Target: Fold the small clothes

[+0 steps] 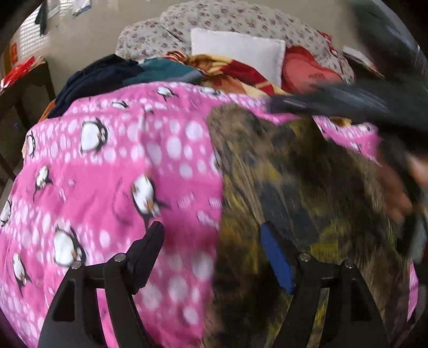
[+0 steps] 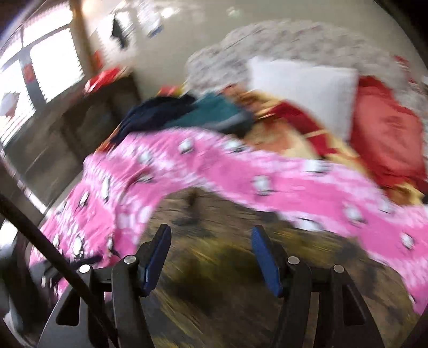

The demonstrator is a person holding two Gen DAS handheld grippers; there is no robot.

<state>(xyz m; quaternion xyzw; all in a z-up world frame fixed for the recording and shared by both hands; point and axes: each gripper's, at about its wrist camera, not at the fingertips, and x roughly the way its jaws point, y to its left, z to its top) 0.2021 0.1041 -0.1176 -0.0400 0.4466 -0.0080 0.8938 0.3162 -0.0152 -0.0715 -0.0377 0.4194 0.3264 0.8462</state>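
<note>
A bed draped in a pink penguin blanket (image 1: 112, 171) is serving as the folding surface, the olive patterned garment (image 1: 294, 192) is lying spread on its near right, and the left claw (image 1: 211, 233) and right claw (image 2: 211, 235) are hovering released, probably to take an edge.

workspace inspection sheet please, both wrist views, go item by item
surface: bed under a pink penguin blanket.
job's things: olive-brown patterned garment spread on the blanket; fold state unclear, frames blurred.
clutter: dark navy cloth, teal cloth, white pillow, red cushion at the far end.
grippers: left gripper open above the garment's edge; right gripper open over the garment; neither holds anything.
cables: dark cord crossing the right wrist view.
surroundings: floral bedding, bright window.
</note>
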